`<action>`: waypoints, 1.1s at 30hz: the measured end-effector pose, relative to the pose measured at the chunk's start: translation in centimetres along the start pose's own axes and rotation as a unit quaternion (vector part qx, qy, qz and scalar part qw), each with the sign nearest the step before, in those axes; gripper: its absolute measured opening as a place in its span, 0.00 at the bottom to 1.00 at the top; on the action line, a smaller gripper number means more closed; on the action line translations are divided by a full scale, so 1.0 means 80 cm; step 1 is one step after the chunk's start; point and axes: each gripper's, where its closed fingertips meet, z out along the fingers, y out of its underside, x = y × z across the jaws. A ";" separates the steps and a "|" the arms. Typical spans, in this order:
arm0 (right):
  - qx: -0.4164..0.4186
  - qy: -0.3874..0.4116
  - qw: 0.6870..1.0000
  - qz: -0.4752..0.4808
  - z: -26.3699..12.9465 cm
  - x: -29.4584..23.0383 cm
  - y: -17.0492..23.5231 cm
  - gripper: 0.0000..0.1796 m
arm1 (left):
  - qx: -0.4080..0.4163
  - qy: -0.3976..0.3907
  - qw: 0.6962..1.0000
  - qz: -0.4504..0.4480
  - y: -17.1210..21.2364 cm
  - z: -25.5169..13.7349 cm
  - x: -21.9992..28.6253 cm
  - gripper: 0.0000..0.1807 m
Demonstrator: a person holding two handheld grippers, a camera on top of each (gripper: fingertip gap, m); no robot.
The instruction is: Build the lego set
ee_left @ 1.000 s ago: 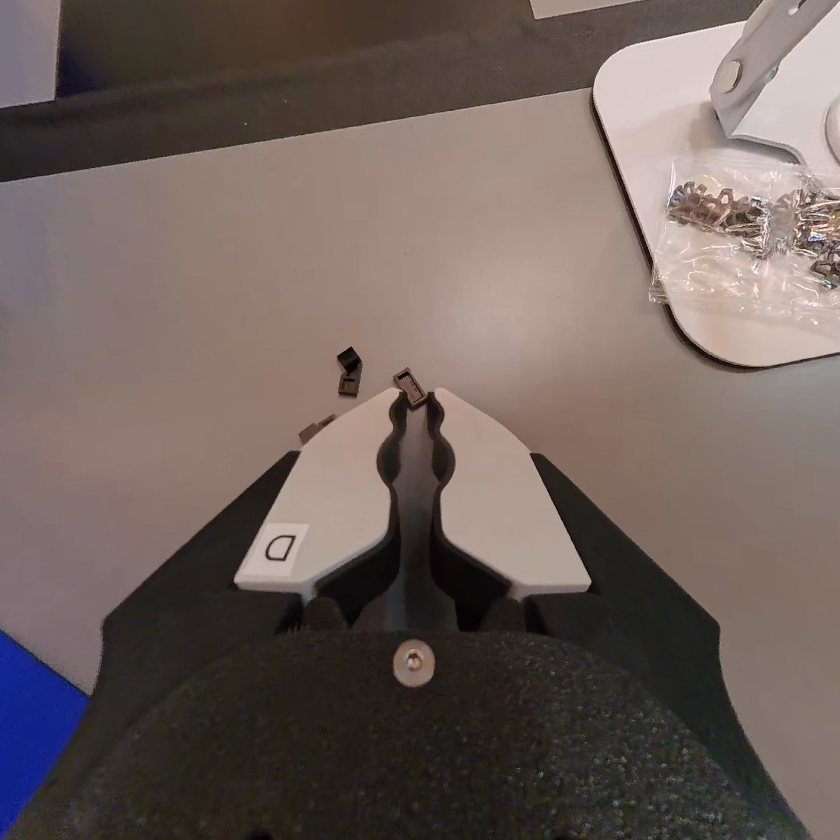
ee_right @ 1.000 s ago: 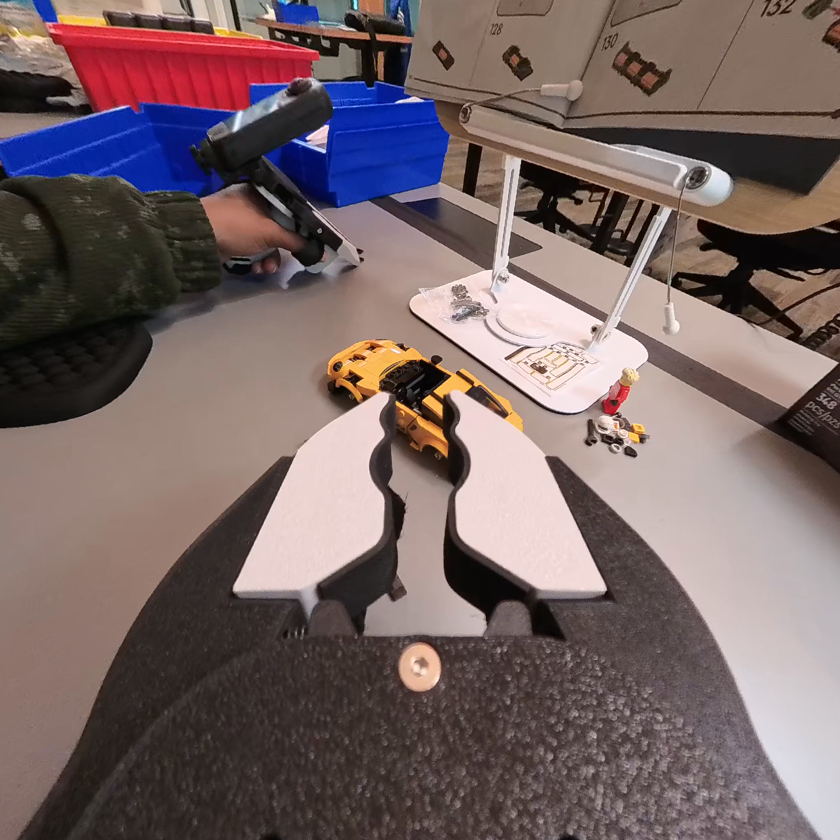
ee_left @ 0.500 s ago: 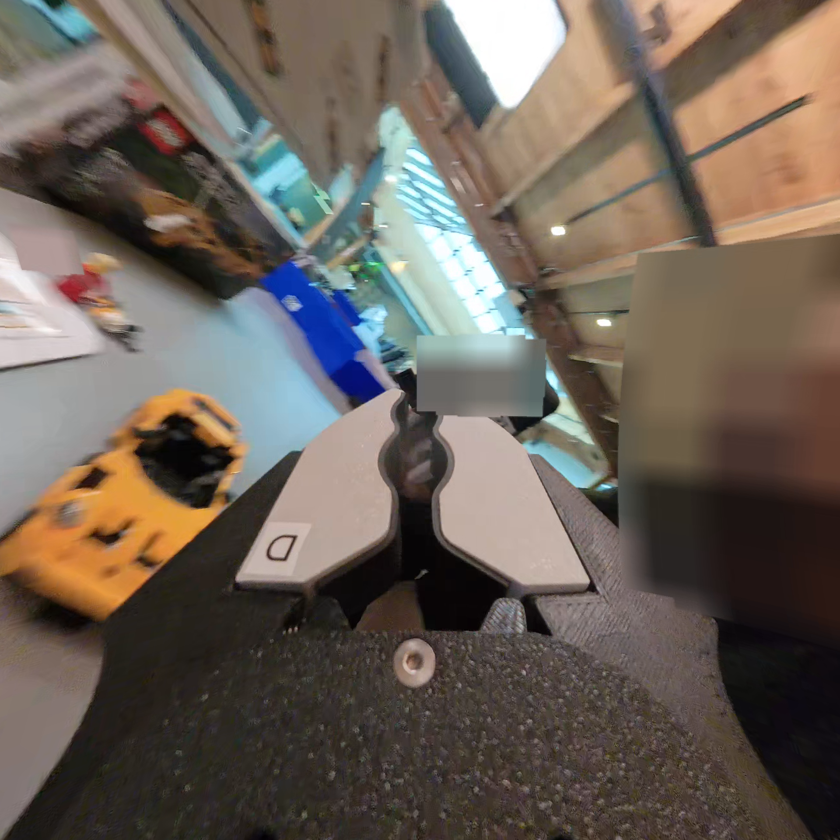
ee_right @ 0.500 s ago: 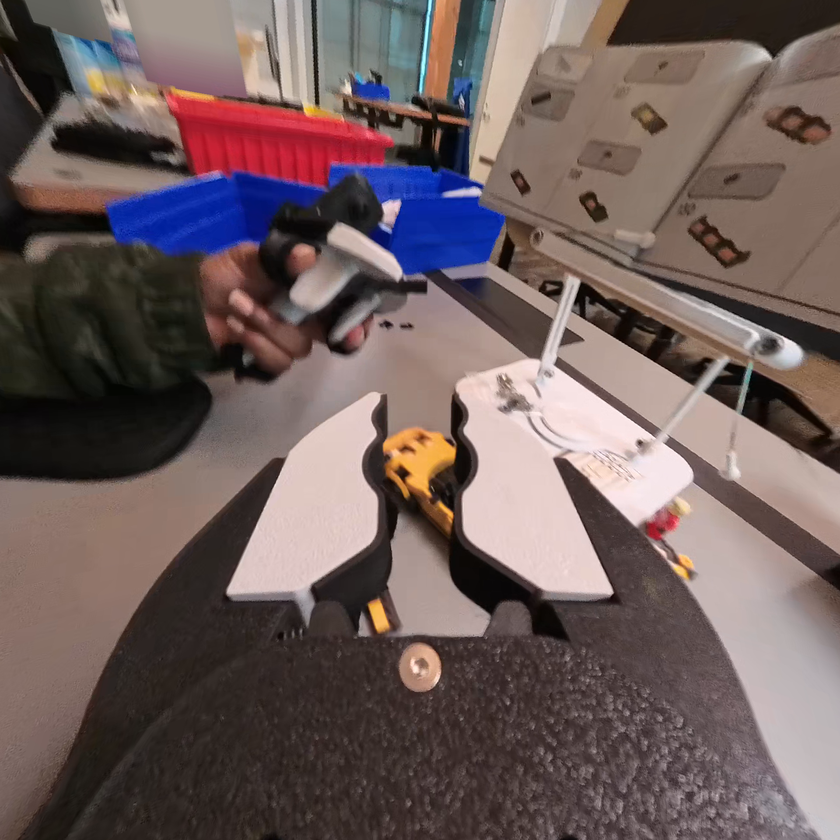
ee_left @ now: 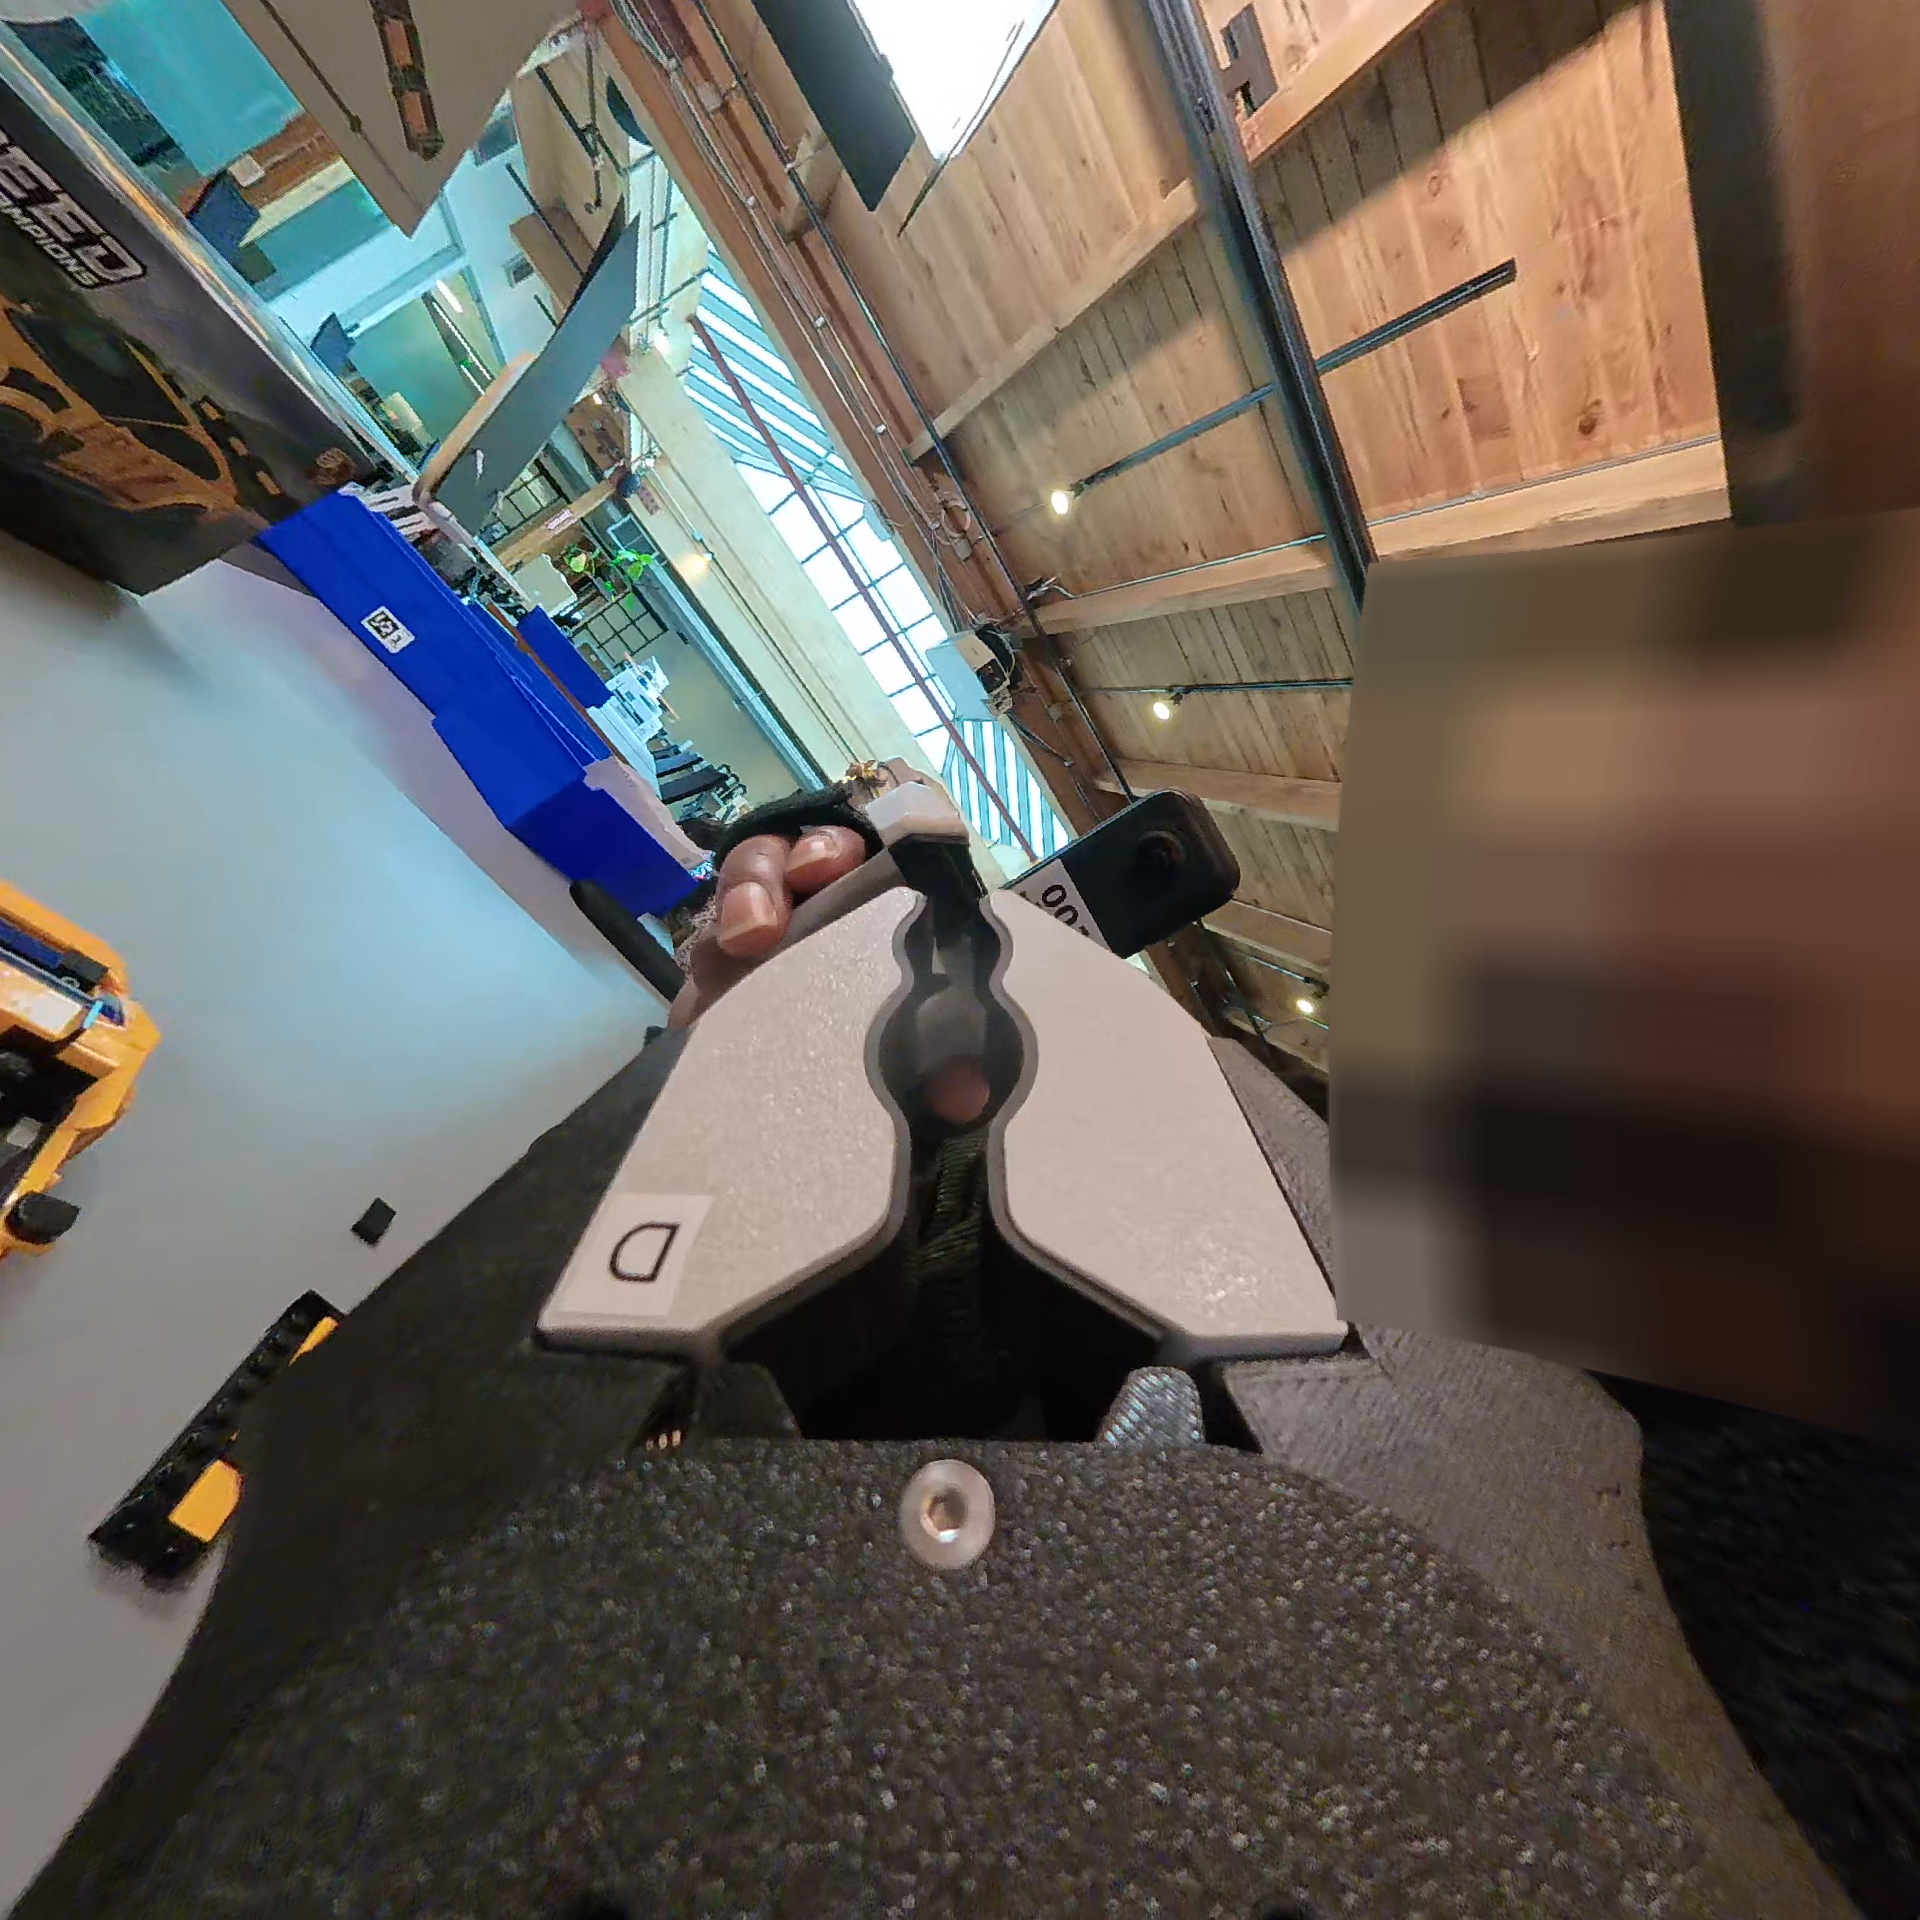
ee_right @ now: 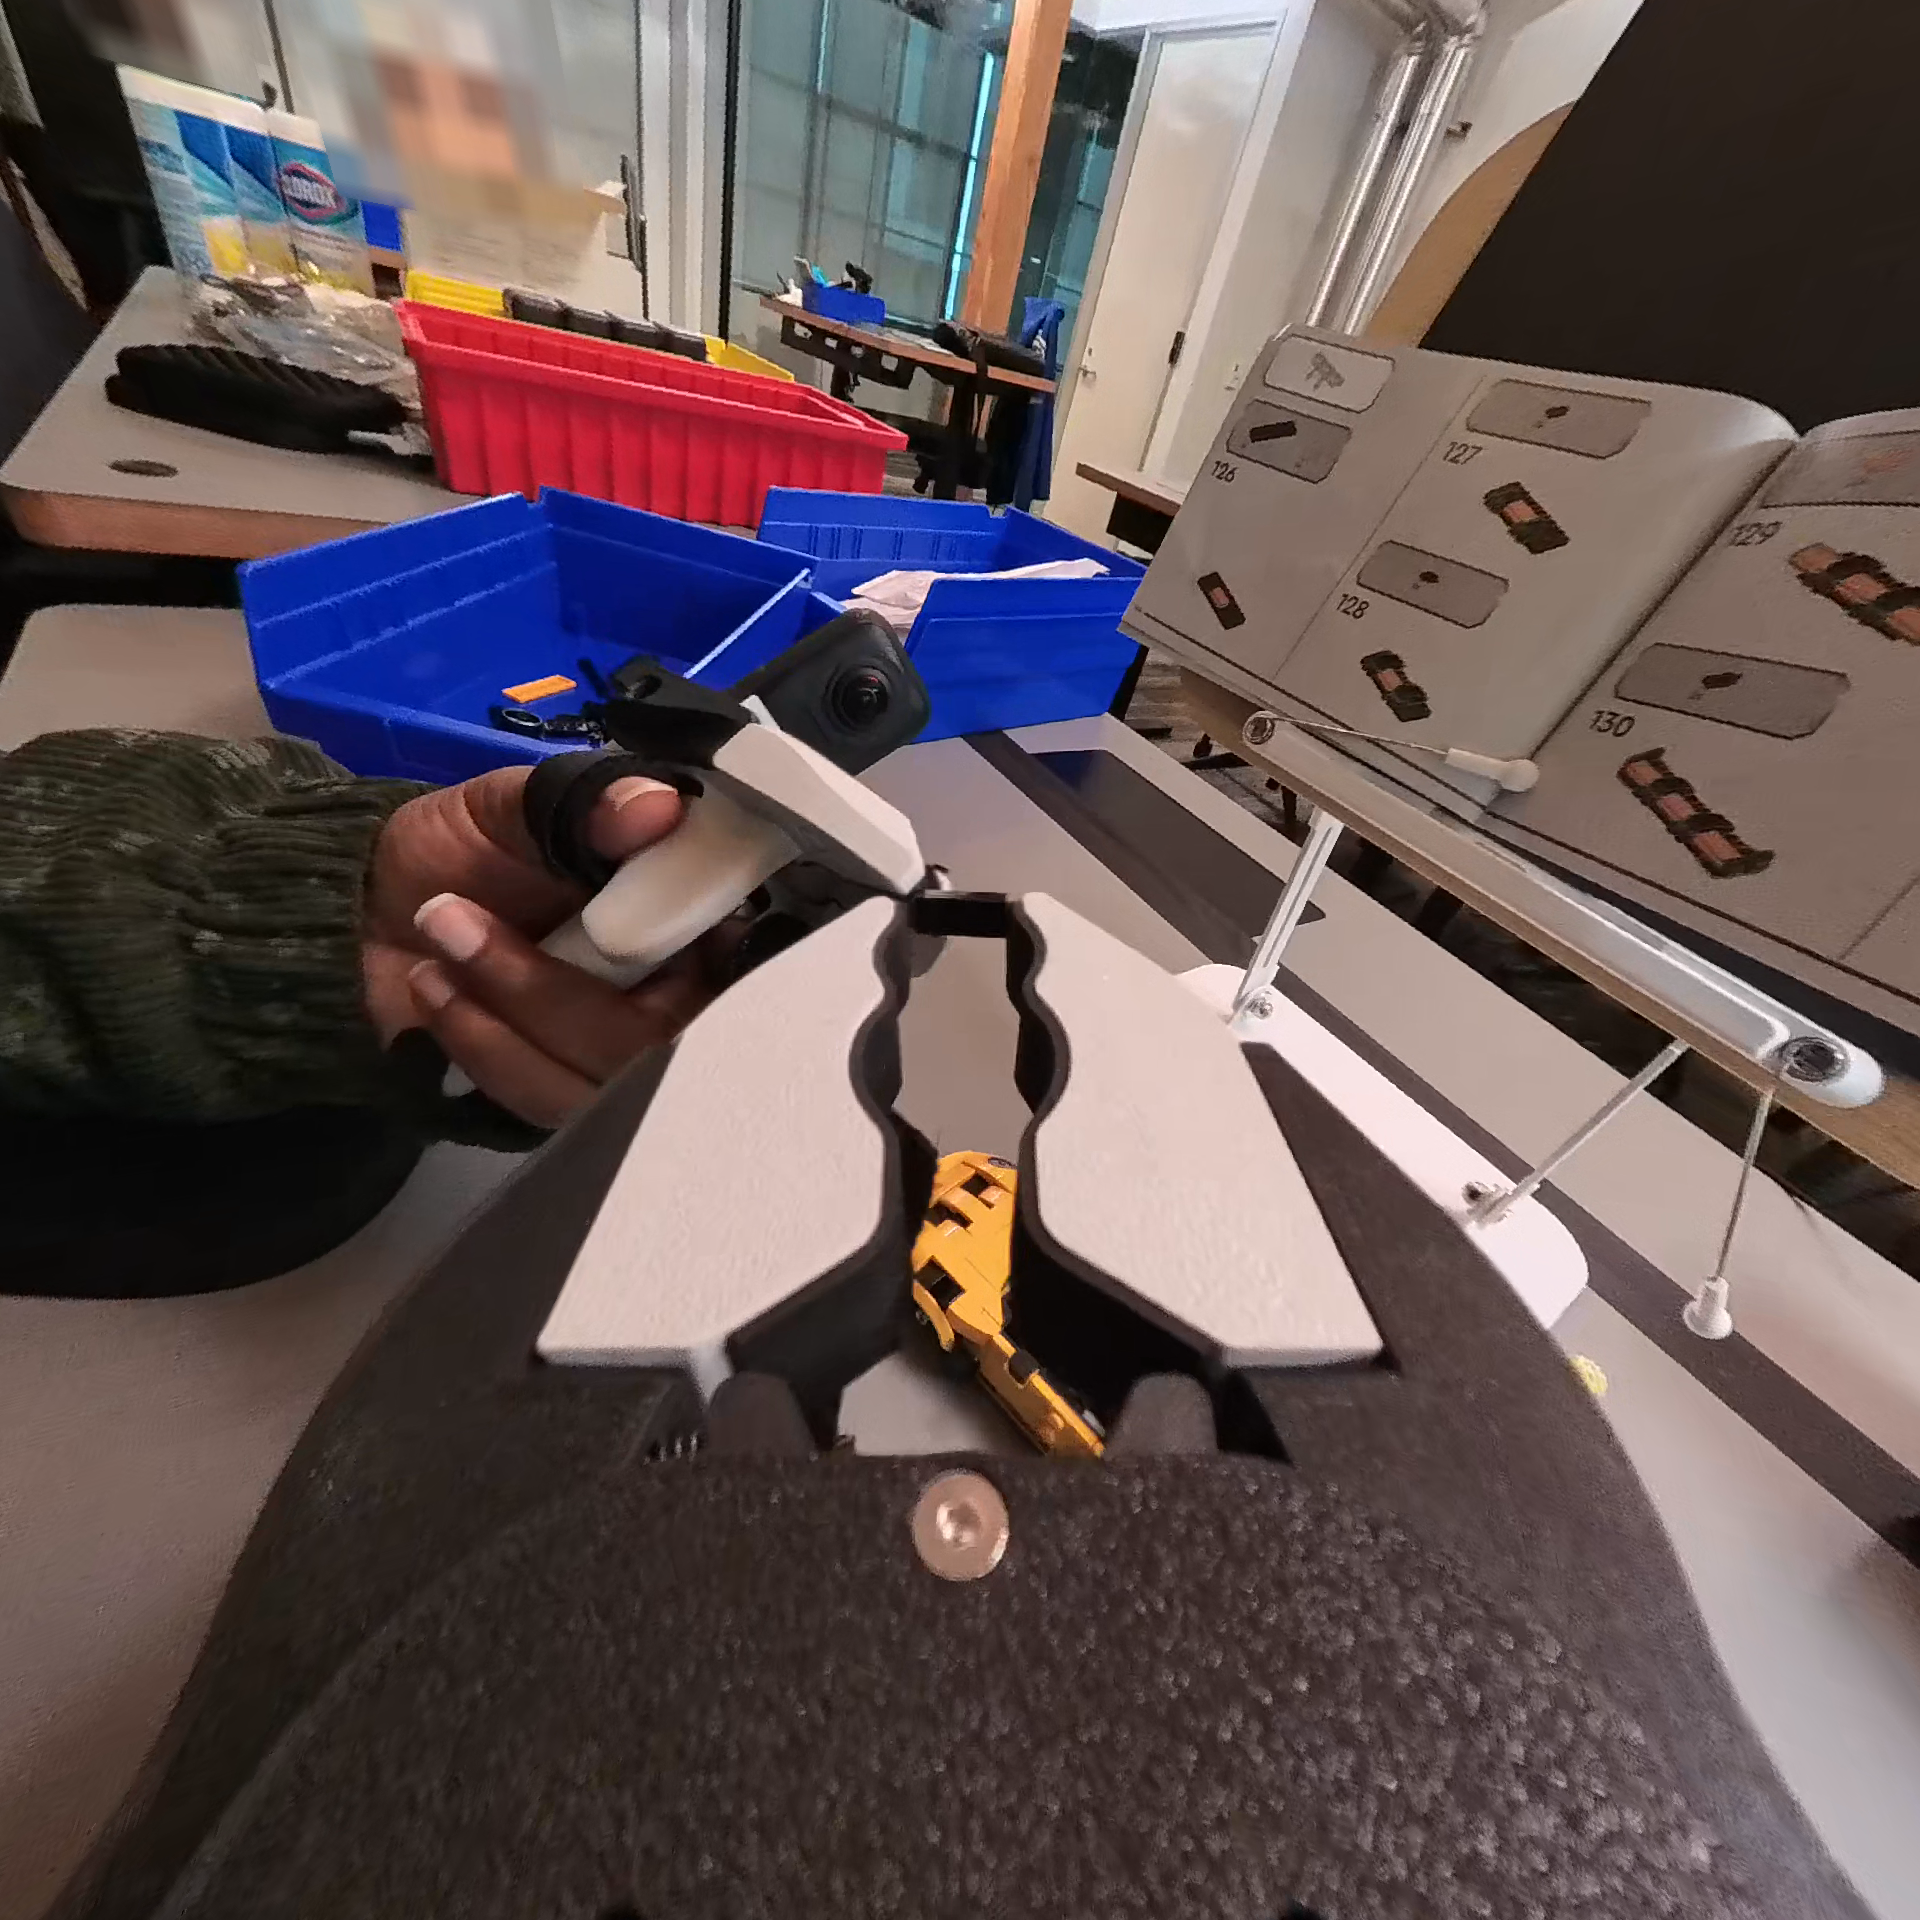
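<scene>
Our left wrist view sits just behind its own closed fingers (ee_left: pixel 951 925), rolled hard sideways — the grey table (ee_left: pixel 260 883) fills its left edge and wooden ceiling boards (ee_left: pixel 1299 364) its upper right. It faces the other gripper's camera (ee_left: pixel 1153 868) at close range. Our right wrist view rides level above the table (ee_right: pixel 156 1455), looking forward past its parted fingers (ee_right: pixel 961 914) at the left gripper's camera (ee_right: pixel 862 698), near. Both share the yellow car (ee_right: pixel 971 1247) (ee_left: pixel 52 1060) and the blue bins (ee_right: pixel 540 613) (ee_left: pixel 468 675) — and each other.

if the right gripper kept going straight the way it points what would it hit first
Probably the small black piece, sitting right at the right gripper tips and pinched by the left gripper; beyond it lie the blue bins. Depth is unclear.
</scene>
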 end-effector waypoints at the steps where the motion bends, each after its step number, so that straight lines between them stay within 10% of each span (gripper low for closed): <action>1: -0.001 0.000 1.000 -0.003 0.000 0.001 0.001 0.09 | 0.000 -0.001 1.000 -0.001 0.000 0.000 0.000 0.04; 8: -0.146 -0.107 0.981 -0.074 -0.025 -0.002 0.044 0.09 | -0.025 -0.097 0.990 0.101 -0.003 -0.011 -0.024 0.08; 13: -0.372 -0.292 0.862 -0.185 -0.089 -0.028 0.157 0.09 | -0.070 -0.274 0.918 0.277 -0.017 -0.040 -0.063 0.04; 21: -0.505 -0.387 0.708 -0.307 -0.128 -0.037 0.232 0.09 | -0.097 -0.342 0.883 0.308 -0.016 -0.060 -0.092 0.04; 33: -0.532 -0.421 0.664 -0.314 -0.131 -0.038 0.243 0.09 | -0.123 -0.349 0.873 0.316 -0.007 -0.062 -0.097 0.04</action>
